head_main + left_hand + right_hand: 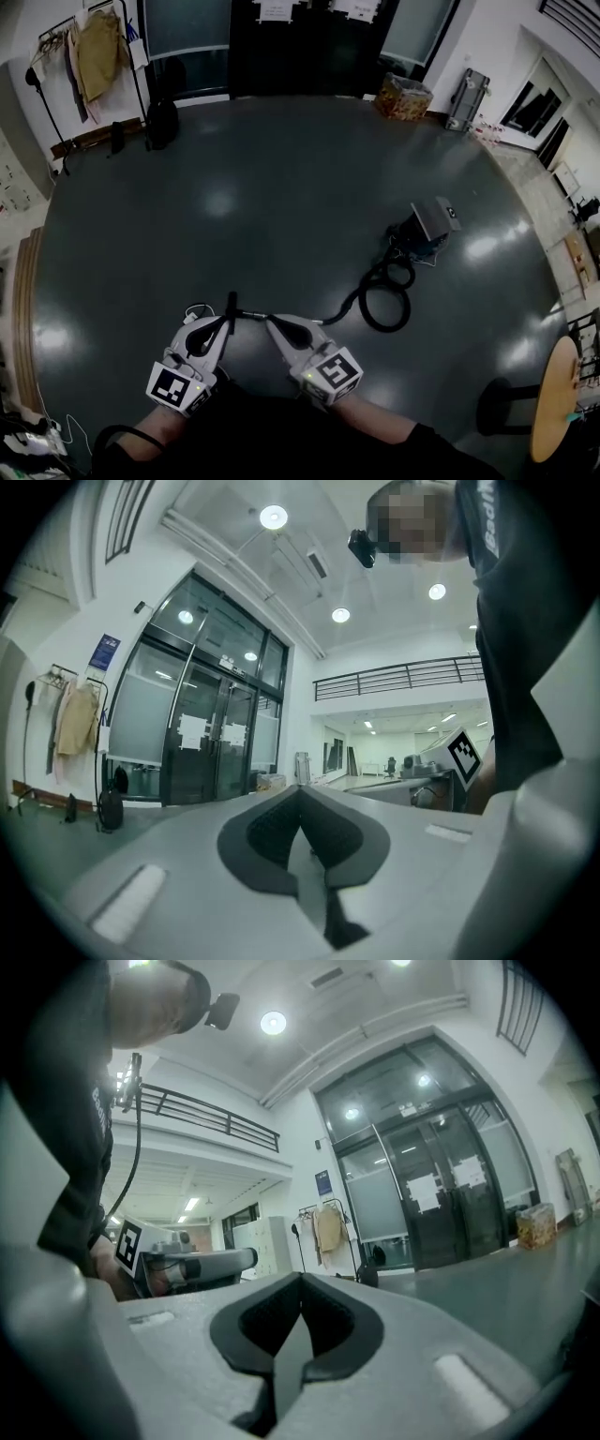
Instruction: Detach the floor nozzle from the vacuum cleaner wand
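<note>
The left gripper (228, 322) and right gripper (273, 324) had their fingers pressed together, holding nothing. The vacuum hose (384, 298) ended just ahead of them; the nozzle was too small to tell. Closed fingers would probably only push it away.

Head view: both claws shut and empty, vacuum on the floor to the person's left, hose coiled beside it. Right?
One slip: the vacuum is to the person's right, not left, as the head view shows. The rest holds: the left claw and right claw are shut and empty, and the hose is coiled beside the vacuum.
</note>
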`<state>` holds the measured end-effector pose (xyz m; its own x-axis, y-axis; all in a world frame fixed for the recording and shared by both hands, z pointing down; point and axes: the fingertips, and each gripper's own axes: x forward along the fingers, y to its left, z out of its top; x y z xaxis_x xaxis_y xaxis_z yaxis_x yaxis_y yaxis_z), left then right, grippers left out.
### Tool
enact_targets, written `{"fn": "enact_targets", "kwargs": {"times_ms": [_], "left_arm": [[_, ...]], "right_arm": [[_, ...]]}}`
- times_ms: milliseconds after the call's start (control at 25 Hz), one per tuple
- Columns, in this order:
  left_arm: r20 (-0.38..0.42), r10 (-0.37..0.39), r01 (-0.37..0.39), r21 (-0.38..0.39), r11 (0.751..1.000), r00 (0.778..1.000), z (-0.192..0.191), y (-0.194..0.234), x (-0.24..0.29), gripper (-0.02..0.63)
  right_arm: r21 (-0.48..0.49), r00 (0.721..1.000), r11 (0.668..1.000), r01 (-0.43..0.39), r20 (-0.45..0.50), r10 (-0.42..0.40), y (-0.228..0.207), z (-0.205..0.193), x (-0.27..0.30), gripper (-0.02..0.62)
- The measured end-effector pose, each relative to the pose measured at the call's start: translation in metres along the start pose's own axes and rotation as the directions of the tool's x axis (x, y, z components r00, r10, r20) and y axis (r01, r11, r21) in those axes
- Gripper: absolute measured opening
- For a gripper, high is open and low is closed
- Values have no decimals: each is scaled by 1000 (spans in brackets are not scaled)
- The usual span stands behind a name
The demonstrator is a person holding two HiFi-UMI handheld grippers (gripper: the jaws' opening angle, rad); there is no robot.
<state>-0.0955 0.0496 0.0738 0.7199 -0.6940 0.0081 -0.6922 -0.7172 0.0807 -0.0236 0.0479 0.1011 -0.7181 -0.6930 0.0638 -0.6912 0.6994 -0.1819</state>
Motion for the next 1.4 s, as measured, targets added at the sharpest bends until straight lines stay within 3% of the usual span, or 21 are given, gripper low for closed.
{"fn": "enact_targets", "kwargs": {"times_ms": [240,400,560,920,1120,1400], "left_arm": [[-8,-16,16,3,1000,1000,-3,81,-5,0],[-29,-15,14,-30,999,999,-17,111,7,0],[-64,-7,4,-44,999,998,-37,120,19,0],[-101,28,-29,-7,1000,994,-81,116,71,0],[-142,40,-39,11,999,989,-133,125,103,0],[-237,-17,30,51,998,971,-245,139,142,2]], "right_arm": [[-24,998,998,60,-30,-61,0,0,58,0],[-25,994,994,104,-19,-105,-18,-2,74,0],[8,984,987,161,-74,-160,-47,-25,69,-2],[65,985,988,140,-107,-133,-132,-82,68,0],[99,981,985,144,-143,-129,-175,-132,76,0],[94,974,984,154,-184,-135,-220,-233,97,3]]}}
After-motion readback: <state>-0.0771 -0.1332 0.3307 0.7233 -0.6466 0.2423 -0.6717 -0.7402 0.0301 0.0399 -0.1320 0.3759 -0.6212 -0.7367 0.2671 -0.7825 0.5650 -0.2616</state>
